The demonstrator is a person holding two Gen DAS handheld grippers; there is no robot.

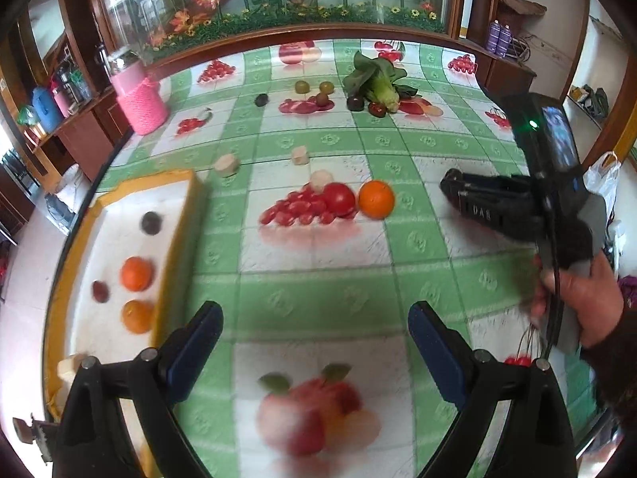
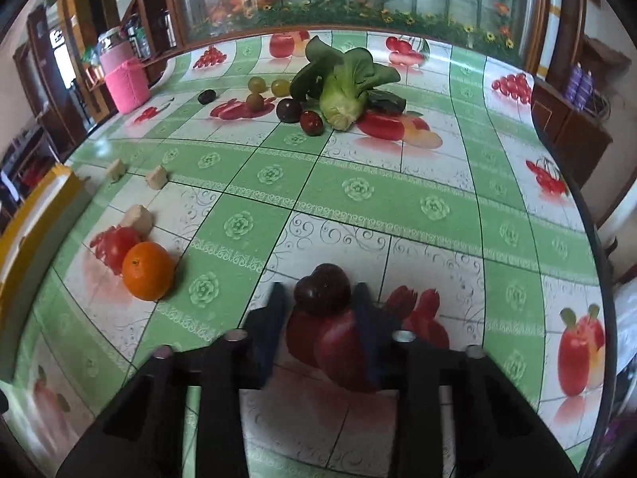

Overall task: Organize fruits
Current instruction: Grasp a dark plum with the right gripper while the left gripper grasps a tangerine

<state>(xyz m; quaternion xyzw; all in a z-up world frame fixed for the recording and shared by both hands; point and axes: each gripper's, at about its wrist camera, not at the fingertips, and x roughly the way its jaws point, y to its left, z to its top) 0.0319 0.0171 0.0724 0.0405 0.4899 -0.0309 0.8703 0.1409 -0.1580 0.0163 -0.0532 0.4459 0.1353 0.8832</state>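
Observation:
My right gripper (image 2: 320,291) is shut on a dark red plum (image 2: 322,288), just above the printed tablecloth. In the left wrist view, that right gripper (image 1: 450,185) reaches in from the right, held by a hand (image 1: 581,302). My left gripper (image 1: 316,342) stands open over the cloth with nothing between its fingers. To its left sits a yellow-rimmed white tray (image 1: 175,239) holding two oranges (image 1: 137,273) and two dark plums (image 1: 151,223). A loose orange (image 2: 148,271) lies beside a tomato (image 2: 119,245) on the table.
Farther back lie a bok choy (image 2: 342,83), several small green and dark fruits (image 2: 289,110) and a lone dark plum (image 2: 207,96). Three beige cubes (image 2: 156,177) sit near the tray. A pink-wrapped jar (image 2: 125,79) stands at the table's back left edge.

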